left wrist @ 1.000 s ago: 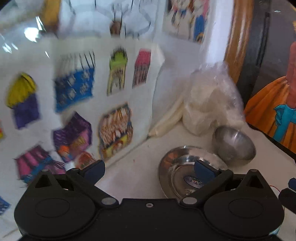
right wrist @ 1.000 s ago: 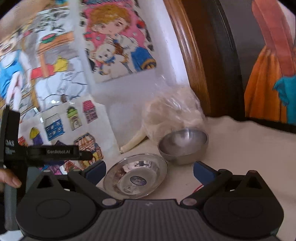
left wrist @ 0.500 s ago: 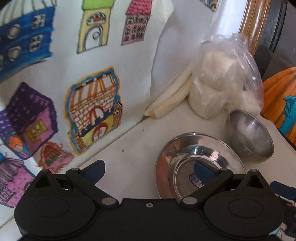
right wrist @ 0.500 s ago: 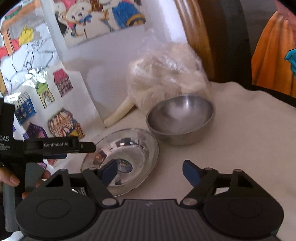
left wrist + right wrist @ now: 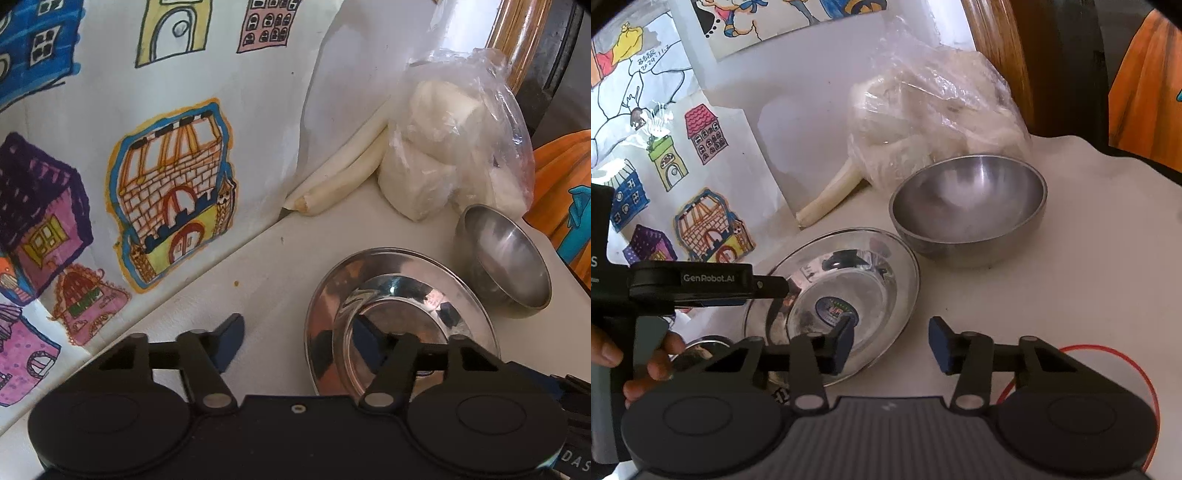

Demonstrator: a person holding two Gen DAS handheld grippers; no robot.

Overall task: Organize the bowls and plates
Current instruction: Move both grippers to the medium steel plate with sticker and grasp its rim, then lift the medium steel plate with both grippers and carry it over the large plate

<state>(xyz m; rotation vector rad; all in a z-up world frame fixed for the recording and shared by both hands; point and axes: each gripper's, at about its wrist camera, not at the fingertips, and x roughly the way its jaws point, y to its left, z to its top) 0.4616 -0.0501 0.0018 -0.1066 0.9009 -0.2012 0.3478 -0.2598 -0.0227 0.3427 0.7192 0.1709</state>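
Both grippers, left gripper (image 5: 295, 341) and right gripper (image 5: 892, 341), are hanging with jaws apart, straddling opposite rims of the plate (image 5: 871, 258), bowl (image 5: 967, 210) sitting just beyond.

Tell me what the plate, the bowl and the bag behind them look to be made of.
Plate: polished metal, likely stainless steel; mirror-like reflections.
Bowl: the same sort of metal, duller brushed finish; soft, blurred sheen.
Bag: thin clear plastic; crinkled, glossy, whitish contents show through.
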